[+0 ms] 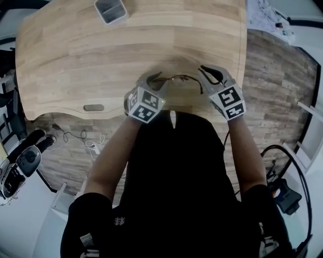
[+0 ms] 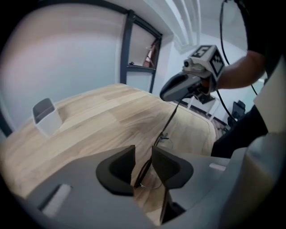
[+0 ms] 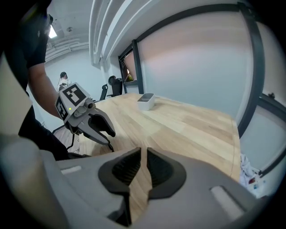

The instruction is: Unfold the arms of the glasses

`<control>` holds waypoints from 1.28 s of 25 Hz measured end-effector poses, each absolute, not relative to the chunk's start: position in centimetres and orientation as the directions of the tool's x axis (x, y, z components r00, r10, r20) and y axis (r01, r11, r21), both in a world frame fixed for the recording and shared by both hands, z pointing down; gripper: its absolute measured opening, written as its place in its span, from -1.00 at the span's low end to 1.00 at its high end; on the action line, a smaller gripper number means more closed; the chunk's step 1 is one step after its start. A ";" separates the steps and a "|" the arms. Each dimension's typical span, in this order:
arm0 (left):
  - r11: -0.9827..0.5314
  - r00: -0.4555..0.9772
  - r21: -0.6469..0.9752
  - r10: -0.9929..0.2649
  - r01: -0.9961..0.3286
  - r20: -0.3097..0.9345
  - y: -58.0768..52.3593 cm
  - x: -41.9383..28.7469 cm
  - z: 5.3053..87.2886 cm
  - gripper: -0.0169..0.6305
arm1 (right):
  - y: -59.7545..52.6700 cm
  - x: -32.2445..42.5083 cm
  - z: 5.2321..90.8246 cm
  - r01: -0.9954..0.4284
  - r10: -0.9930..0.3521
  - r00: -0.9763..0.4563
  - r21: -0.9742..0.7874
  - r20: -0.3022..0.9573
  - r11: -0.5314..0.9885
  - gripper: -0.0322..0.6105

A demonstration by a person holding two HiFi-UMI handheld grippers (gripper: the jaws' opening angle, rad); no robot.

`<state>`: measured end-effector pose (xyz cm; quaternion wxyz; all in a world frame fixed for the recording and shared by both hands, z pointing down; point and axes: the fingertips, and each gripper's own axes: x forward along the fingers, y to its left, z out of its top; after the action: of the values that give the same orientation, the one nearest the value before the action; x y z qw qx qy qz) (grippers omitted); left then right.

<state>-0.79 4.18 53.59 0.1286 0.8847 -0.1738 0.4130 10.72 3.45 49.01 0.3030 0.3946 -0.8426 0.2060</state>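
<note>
Mostly hidden — glasses [image 2: 171, 118] pinched in left tongs [image 2: 143, 155].

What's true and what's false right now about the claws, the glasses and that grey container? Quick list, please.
1. The left claw is shut on the glasses. True.
2. The right claw is wide open. False: its jaws are nearly together, at the end of a glasses arm.
3. The grey container sits between the claws. False: it stands at the far edge of the table, well apart.
4. One glasses arm stretches from claw to claw. True.
</note>
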 end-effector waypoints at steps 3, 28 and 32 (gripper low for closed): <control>-0.965 0.595 0.022 -0.142 -0.261 0.791 5.0 0.4 53.5 -0.60 | 3.5 10.9 49.0 -0.794 -0.544 -0.498 -0.104 0.675 0.598 -0.79; -0.996 0.562 0.093 0.074 -0.005 0.824 7.0 0.9 55.5 -0.84 | 4.0 11.5 48.4 -0.843 -0.586 -0.454 -0.112 0.671 0.526 -0.79; -0.997 0.601 0.078 0.056 -0.012 0.797 7.1 0.5 54.7 -0.84 | 3.8 11.4 47.7 -0.847 -0.595 -0.445 -0.099 0.669 0.522 -0.79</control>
<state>0.53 7.10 54.70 0.0376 0.8940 0.0123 0.4463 11.38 3.84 47.72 0.2918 0.4389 -0.8220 0.2159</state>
